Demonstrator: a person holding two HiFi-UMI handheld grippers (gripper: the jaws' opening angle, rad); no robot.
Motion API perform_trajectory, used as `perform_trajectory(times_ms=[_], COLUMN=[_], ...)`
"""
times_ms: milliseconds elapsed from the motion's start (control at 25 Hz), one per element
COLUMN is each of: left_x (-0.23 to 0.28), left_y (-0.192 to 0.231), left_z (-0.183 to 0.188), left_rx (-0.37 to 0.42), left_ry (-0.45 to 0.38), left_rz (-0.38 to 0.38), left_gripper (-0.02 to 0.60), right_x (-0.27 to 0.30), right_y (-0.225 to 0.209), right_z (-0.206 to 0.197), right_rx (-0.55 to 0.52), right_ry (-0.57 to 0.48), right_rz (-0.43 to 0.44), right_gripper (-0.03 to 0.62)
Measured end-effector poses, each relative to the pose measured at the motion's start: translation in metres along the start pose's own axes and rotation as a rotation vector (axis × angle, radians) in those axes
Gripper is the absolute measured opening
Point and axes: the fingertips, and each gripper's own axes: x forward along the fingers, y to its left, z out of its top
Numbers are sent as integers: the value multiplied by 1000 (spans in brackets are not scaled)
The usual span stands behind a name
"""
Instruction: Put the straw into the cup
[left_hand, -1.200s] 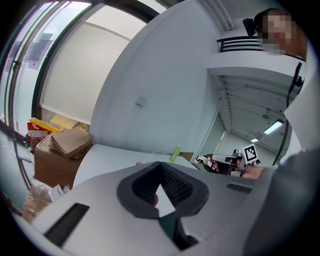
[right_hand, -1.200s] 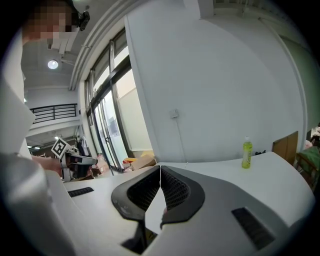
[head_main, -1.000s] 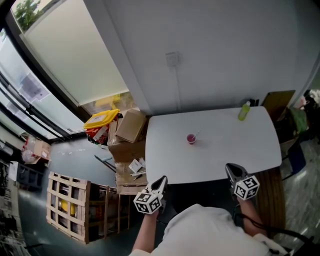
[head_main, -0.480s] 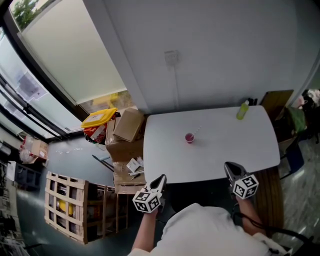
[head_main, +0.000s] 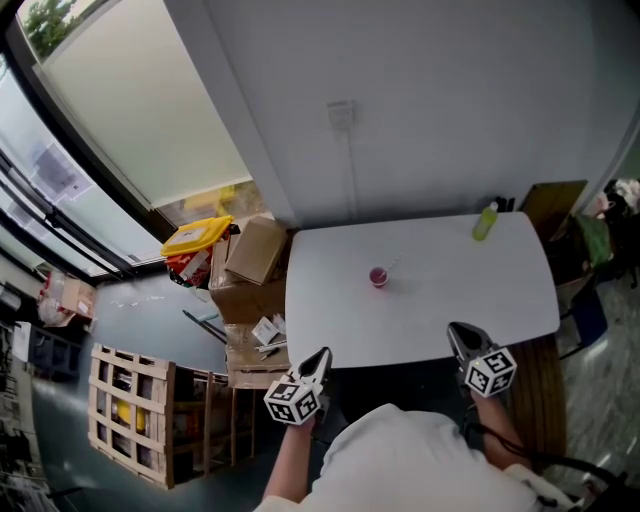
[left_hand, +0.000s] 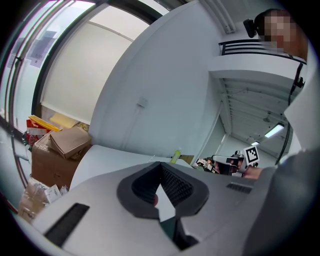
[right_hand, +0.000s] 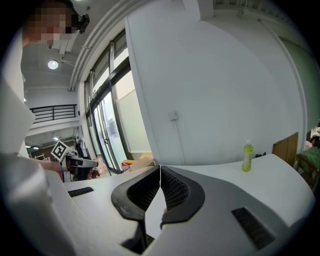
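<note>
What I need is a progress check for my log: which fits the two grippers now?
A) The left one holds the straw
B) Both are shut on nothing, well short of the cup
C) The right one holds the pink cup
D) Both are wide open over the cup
B: the left gripper and the right gripper each show jaw tips met with nothing between, and the pink cup stands alone mid-table.

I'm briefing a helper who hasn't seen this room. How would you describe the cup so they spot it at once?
Find the white table against the grey wall; the cup stands near its middle. It is small, low and pink-red, unlike the tall yellow-green bottle at the table's far right corner and the thin pale straw beside the cup.
</note>
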Motion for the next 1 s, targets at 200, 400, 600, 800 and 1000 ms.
perform_trajectory(times_ms=[200,400,600,800,1000], left_x=[0,1,-1,-1,-5], left_y=[3,4,5,1,-2], left_z=[2,4,2,2,0], left_rx=[5,7,8,11,13], left_ry=[-3,-3,1,7,13], left_rz=[0,1,-2,-10,-15], left_gripper=[2,2,2,2,2], right_x=[4,7,6,5,2], right_y=[2,3,6,8,13], right_z=[2,4,3,3,1], right_rx=[-3,-6,-9,-9,-10], right_ry=[-6,-5,-2,0,-1], right_rz=[5,11,12,11,19], right_gripper=[35,35,35,35,35])
